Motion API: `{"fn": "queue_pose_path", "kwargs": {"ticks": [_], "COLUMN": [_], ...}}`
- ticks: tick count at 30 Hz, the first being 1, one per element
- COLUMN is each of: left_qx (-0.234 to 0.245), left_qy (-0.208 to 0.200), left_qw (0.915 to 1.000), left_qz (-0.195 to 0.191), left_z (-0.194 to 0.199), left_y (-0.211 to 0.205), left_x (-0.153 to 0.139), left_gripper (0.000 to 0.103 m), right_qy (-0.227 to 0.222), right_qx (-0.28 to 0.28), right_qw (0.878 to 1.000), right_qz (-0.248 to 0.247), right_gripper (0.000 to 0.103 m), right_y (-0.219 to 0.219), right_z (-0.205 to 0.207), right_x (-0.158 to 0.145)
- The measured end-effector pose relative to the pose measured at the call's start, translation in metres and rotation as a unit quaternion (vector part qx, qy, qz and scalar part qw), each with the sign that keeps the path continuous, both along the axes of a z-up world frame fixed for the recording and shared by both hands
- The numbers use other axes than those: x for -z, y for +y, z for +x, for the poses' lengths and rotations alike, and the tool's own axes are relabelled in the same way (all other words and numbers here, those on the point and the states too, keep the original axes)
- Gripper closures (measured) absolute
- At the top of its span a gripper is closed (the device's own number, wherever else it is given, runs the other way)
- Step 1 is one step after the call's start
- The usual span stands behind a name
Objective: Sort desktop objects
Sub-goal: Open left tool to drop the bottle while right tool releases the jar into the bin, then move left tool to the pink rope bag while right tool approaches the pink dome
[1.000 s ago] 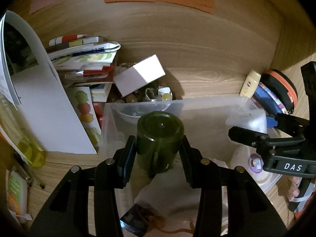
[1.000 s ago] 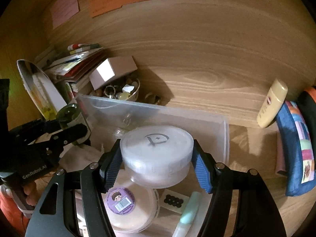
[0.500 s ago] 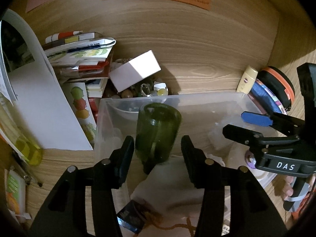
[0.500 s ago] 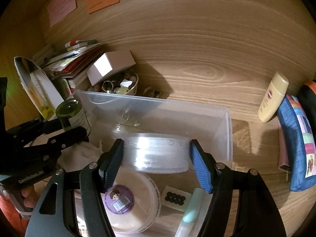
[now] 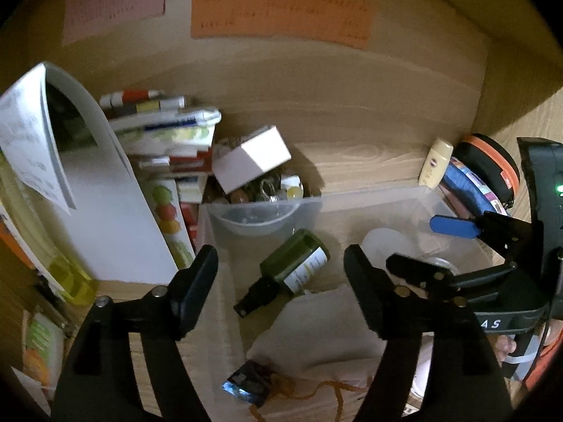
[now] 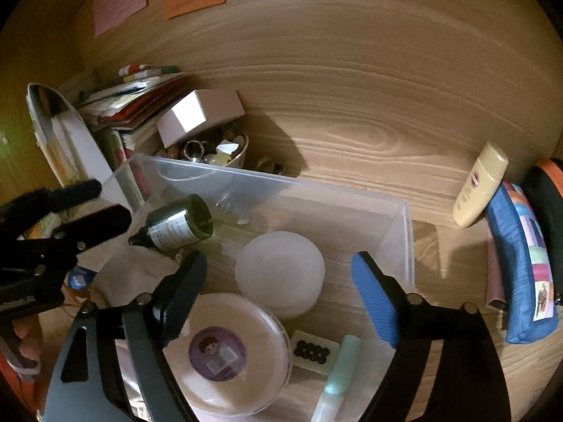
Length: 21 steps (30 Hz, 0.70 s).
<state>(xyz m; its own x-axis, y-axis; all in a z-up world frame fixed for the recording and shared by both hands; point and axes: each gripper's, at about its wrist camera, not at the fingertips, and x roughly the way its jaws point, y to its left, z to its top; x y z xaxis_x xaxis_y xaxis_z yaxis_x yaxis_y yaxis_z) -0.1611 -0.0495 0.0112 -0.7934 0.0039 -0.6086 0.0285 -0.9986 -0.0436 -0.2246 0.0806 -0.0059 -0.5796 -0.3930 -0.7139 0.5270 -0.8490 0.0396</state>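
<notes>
Desktop objects lie in and around a clear plastic bin (image 6: pixel 404 232) that fills the middle of both views on the wooden desk (image 6: pixel 352 123). At the upper left of each frame a stack of books and booklets (image 5: pixel 165 130) sits against the wall, with a small white box (image 5: pixel 251 161) perched over a bowl of trinkets (image 6: pixel 225 151) just behind the bin. On the far right edge, a blue patchwork pouch (image 6: pixel 524 267) stands beside a cream lotion bottle (image 6: pixel 480 184).

Inside the bin, a flat round tub with a purple sticker (image 6: pixel 225 351) sits at the lower centre of the right wrist view, touching a frosted round container (image 6: pixel 279 274) just above it. A dark green bottle (image 5: pixel 293 263) lies on its side toward the bin's left, cap pointing down-left, next to a pale cloth pouch (image 5: pixel 323 330).

The left gripper (image 5: pixel 281 263) has just been opening; its 2 fingers stand wide apart with the bottle lying loose between them, untouched. The right gripper (image 6: pixel 278 270) has likewise just been opening, its fingers clear on both sides of the frosted container.
</notes>
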Motion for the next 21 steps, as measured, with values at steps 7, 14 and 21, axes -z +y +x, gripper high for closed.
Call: {"fn": "queue_pose_path", "kwargs": {"ticks": [7, 14, 21], "left_qx": [0.000, -0.007, -0.005], "left_qy": [0.017, 0.022, 0.042], "left_qw": [0.9998, 0.9996, 0.9990], "left_qz": [-0.005, -0.016, -0.014], "left_z": [0.008, 0.018, 0.042], "left_y": [-0.001, 0.005, 0.010], "left_x": [-0.009, -0.015, -0.022], "left_gripper": [0.025, 0.024, 0.006], "right_qy": [0.023, 0.042, 0.051], "right_qx": [-0.006, 0.003, 0.008], "right_qw": [1.000, 0.999, 0.999], "right_qz": [0.009, 0.013, 0.014], "right_gripper": [0.021, 0.020, 0.020], "right_y": [0.003, 0.018, 0.033], "right_z": [0.015, 0.038, 0.062], "right_x": [-0.020, -0.038, -0.040]}}
